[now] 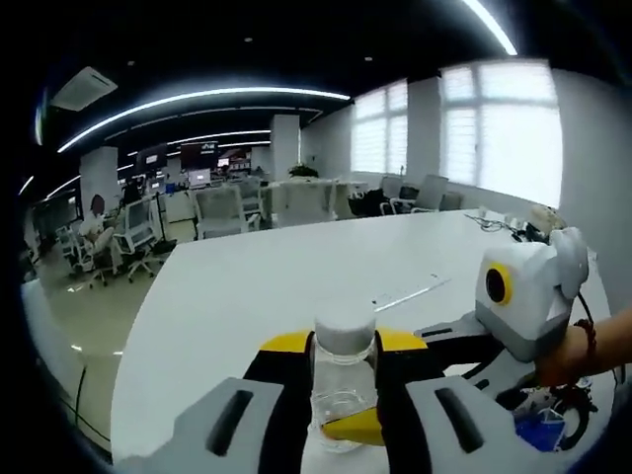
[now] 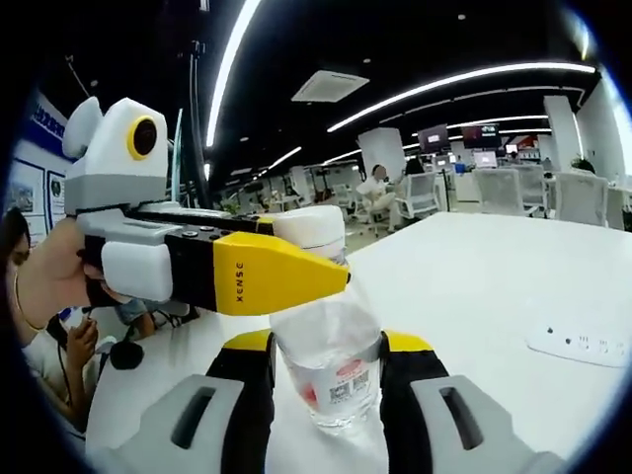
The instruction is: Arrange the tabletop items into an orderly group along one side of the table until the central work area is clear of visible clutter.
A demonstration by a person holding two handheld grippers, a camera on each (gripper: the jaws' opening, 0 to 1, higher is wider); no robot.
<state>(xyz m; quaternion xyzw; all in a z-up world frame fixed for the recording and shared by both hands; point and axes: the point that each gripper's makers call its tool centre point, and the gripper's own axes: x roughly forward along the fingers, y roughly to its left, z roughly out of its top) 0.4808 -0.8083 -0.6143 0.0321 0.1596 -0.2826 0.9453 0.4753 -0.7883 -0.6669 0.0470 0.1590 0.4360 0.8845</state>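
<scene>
— What does each view give you?

— Your right gripper view shows the bottle's (image 2: 331, 370) label and the power strip (image 2: 583, 344) lying well apart on the bench (image 2: 474, 276); your left gripper view shows the cap (image 1: 345, 328) and cables (image 1: 499, 225) by the far edge.

— Room to move?

— Broad bare bench ahead of you, edge curving off left.

— And the tongs?

— Your right tongs (image 2: 329, 380) clamp the bottle's body; your left tongs (image 1: 345, 370) pinch its neck, bottle upright between both.
</scene>
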